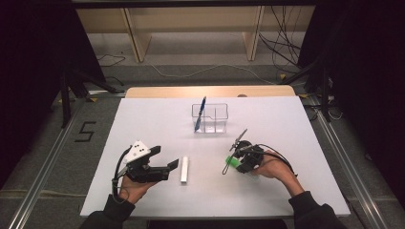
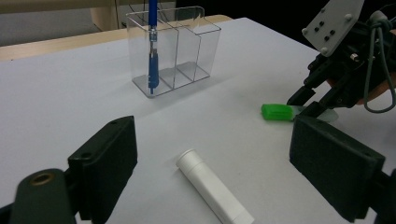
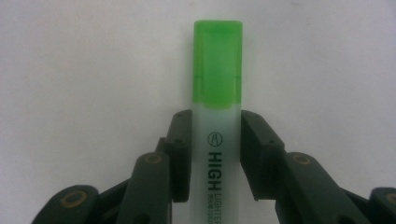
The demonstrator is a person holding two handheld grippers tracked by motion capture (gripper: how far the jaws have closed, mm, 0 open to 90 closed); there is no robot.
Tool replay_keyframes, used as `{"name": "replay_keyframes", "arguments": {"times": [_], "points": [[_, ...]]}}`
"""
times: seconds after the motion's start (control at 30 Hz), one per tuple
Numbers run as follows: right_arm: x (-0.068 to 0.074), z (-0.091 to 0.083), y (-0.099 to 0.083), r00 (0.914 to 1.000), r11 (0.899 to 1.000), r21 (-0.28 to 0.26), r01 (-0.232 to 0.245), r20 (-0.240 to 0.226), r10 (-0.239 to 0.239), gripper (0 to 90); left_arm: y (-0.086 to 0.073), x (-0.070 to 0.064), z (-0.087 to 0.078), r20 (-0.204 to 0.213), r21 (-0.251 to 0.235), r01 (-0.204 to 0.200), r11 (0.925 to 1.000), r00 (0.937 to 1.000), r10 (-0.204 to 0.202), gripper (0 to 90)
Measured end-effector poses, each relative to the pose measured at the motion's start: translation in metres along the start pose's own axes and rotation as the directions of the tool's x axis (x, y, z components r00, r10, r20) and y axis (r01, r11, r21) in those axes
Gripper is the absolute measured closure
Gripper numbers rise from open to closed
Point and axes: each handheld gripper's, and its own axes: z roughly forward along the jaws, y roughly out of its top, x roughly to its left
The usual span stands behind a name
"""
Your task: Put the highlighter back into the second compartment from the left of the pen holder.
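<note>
A highlighter (image 3: pixel 217 116) with a green cap and pale barrel lies on the white table, and my right gripper (image 3: pixel 216 154) is shut on its barrel. From above the green cap (image 1: pixel 232 162) sticks out to the left of the right gripper (image 1: pixel 244 161). A white tube (image 1: pixel 184 170) lies near the table's middle front. My left gripper (image 1: pixel 169 167) stands open just left of it, and in the left gripper view the white tube (image 2: pixel 212 191) lies between the wide jaws. A clear divided holder (image 1: pixel 210 118) stands farther back with a blue pen (image 1: pixel 200 113) upright in its left compartment.
The white table top (image 1: pixel 143 119) has a wooden strip (image 1: pixel 210 91) along its far edge. Beyond it are a wooden shelf frame (image 1: pixel 191 28) and loose cables (image 1: pixel 282 47) on the floor. A thin dark rod (image 1: pixel 238 139) sticks up from the right gripper.
</note>
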Motion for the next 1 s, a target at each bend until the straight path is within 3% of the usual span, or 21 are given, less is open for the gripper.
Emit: {"name": "replay_keyframes", "arguments": {"times": [0.2, 0.33, 0.47, 0.67, 0.83, 1.0], "points": [[-0.006, -0.011, -0.002, 0.9995, 0.996, -0.090, -0.027, 0.013, 0.028, 66.9, 0.000, 0.001, 0.000, 0.001, 0.002, 0.006, 1.0000, 1.0000, -0.006, 14.9], [-0.008, -0.019, -0.003, 0.9988, 0.984, -0.172, -0.035, 0.026, 0.040, 66.9, 0.000, 0.001, 0.000, 0.003, -0.001, 0.009, 1.0000, 1.0000, -0.009, 15.0], [-0.011, -0.025, -0.003, 0.9968, 0.962, -0.269, -0.054, 0.041, 0.068, 66.9, 0.000, 0.002, 0.000, 0.008, -0.008, 0.020, 0.9998, 0.9998, -0.020, 15.0], [-0.013, -0.032, -0.004, 0.9903, 0.913, -0.400, -0.084, 0.068, 0.121, 66.9, 0.000, 0.002, -0.001, 0.006, -0.015, 0.021, 0.9997, 0.9998, -0.020, 15.0], [-0.013, -0.036, -0.004, 0.9867, 0.880, -0.466, -0.088, 0.080, 0.141, 66.9, 0.000, 0.001, -0.001, 0.009, -0.022, 0.021, 0.9995, 0.9997, -0.021, 14.9], [-0.013, -0.039, -0.004, 0.9821, 0.861, -0.500, -0.095, 0.094, 0.163, 66.9, -0.001, 0.001, -0.001, 0.008, -0.025, 0.021, 0.9995, 0.9998, -0.021, 14.9]]}}
